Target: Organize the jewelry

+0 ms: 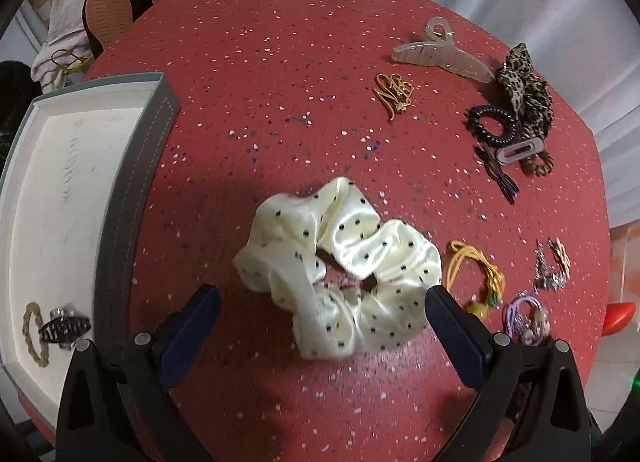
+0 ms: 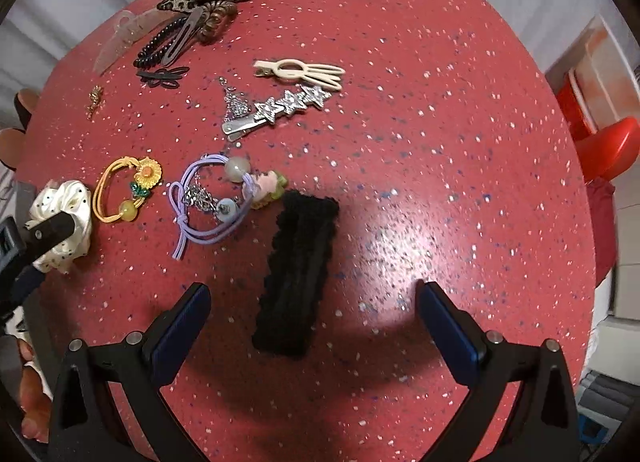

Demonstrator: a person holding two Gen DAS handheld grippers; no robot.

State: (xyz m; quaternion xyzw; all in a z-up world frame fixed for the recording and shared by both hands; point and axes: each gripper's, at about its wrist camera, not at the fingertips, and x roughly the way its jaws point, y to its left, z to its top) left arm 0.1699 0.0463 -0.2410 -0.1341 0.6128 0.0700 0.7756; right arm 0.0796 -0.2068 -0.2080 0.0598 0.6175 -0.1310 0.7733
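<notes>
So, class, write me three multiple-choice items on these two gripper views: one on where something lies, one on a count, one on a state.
1. Where does the cream dotted scrunchie lie?
A. Inside the grey box
B. On the red table, between the fingers of the left hand-held gripper
C. Under the leopard bow

2. How many items lie in the grey box?
A. None
B. Two
C. Five

3. How do the jaws of the right hand-held gripper stand?
A. Open, either side of the black fuzzy clip
B. Shut on the black fuzzy clip
C. Shut on the star clip

Answers: 1 B, the scrunchie sits on the red table ahead of the left hand-held gripper, outside the box. 2 B, only a braided tie and a black claw clip show inside. 3 A, both fingers stand wide apart around the black fuzzy clip.
</notes>
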